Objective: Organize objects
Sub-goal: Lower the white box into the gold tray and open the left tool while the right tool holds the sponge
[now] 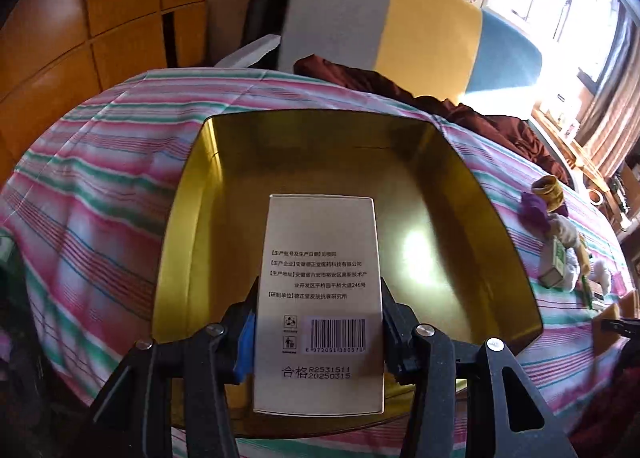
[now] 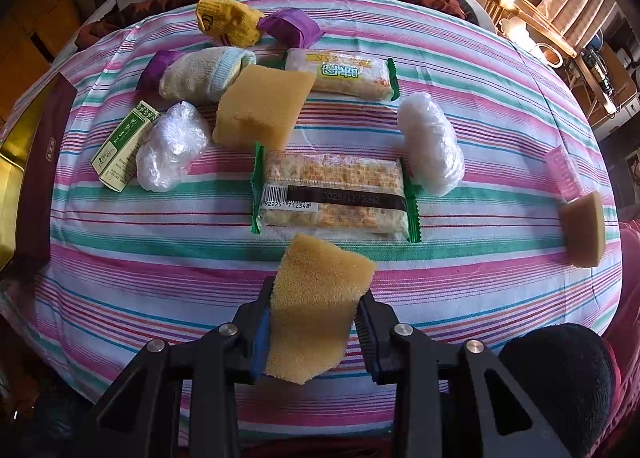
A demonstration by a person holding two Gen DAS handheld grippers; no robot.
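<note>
Grippers both loaded over the striped cloth (image 2: pixel 120 298).
Left gripper (image 1: pixel 318 322) clamps a pale carton (image 1: pixel 320 278) by its long sides, barcode up, hanging over the open gold tin (image 1: pixel 184 217). Right gripper (image 2: pixel 314 322) squeezes a yellow sponge (image 2: pixel 316 306) between its pads, just off the cloth, close to a green-edged snack bar (image 2: pixel 332 193). More sponges, wrapped bundles and socks lie scattered beyond.
</note>
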